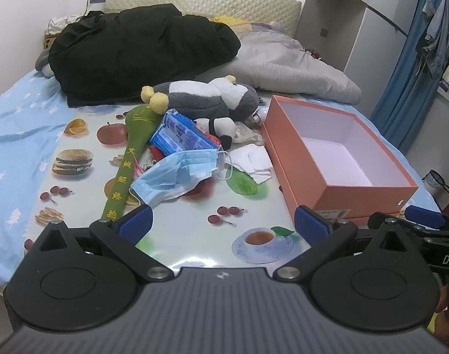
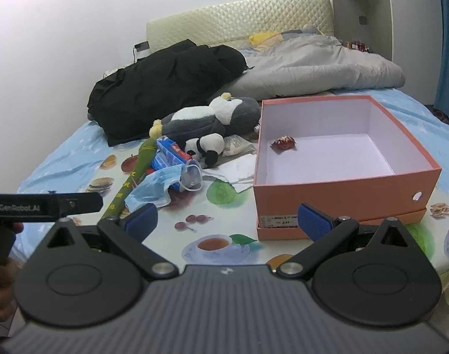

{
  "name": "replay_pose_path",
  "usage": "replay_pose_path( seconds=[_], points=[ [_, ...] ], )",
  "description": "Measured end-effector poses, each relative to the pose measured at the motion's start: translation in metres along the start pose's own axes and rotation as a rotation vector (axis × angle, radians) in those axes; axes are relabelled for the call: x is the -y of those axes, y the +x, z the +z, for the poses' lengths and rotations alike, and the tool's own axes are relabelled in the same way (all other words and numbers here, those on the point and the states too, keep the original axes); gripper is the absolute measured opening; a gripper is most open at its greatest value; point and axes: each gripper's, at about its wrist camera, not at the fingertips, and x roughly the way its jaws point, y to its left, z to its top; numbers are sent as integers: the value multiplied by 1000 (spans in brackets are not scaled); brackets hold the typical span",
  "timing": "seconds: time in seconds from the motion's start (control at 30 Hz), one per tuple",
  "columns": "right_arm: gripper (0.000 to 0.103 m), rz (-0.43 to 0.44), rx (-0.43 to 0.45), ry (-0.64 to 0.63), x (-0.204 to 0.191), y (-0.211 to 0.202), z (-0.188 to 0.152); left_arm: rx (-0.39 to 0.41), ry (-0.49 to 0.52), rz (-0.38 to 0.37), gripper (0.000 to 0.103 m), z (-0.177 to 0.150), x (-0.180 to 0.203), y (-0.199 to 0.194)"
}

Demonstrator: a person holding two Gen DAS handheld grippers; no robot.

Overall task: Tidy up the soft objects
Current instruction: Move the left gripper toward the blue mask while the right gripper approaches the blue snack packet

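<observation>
Plush penguin (image 1: 212, 96) lies grey-and-white beside orange box (image 1: 336, 159).

Both hand-held grippers spread wide and empty

The left hand-held gripper (image 1: 223, 224) and the right hand-held gripper (image 2: 229, 219) point forward side by side, blue pads (image 1: 136, 224) far apart, nothing between them; a hand (image 2: 0, 283) shows dimly beneath the left one's body

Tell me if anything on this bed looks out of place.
Mostly the heap: a face mask, plush toys and a blue packet lie jumbled beside the orange box, which holds only one small red scrap.
</observation>
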Motion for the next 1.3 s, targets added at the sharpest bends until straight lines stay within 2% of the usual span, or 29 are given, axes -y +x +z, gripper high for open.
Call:
replay_pose_path(
  seconds=[0.9, 1.3],
  points=[
    [103, -8, -39, 11, 5, 14, -2, 5, 10, 1, 103, -6, -2, -1],
    [103, -3, -38, 26, 4, 17, -4, -15, 35, -12, 103, -5, -5, 13]
  ],
)
